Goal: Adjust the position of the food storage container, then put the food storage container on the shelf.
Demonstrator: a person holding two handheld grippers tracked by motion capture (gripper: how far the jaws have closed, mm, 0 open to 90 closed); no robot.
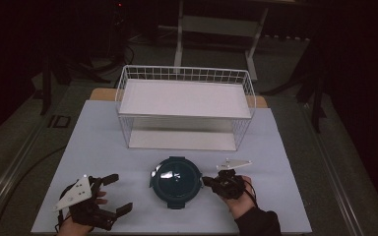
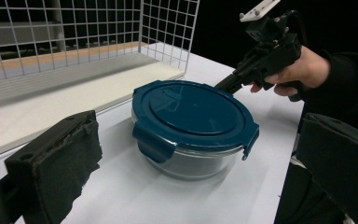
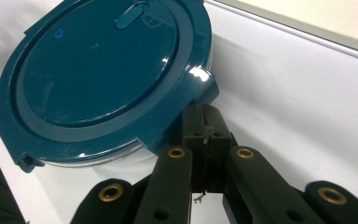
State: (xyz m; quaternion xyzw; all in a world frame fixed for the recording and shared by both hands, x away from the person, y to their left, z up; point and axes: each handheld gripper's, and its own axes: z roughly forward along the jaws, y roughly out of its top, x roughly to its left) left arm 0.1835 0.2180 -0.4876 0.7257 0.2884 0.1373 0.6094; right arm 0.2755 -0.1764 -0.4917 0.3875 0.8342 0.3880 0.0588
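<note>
A round glass container with a dark teal clip-on lid (image 1: 175, 181) (image 2: 193, 119) (image 3: 102, 70) sits near the front middle of the white table. My right gripper (image 1: 206, 181) (image 3: 204, 116) is at the container's right side. Its jaws are shut together with nothing between them, and their tip touches one of the lid's side tabs (image 3: 206, 91) from below. The left gripper view shows that same tip (image 2: 224, 85) against the lid's far rim. My left gripper (image 1: 118, 194) (image 2: 198, 140) is open, left of the container and apart from it, pointing toward it.
A white wire rack with an upper shelf (image 1: 184, 105) stands behind the container, across the middle of the table (image 1: 103, 137). Dark floor and a stand's legs lie beyond the far edge. The table's front edge runs just below both hands.
</note>
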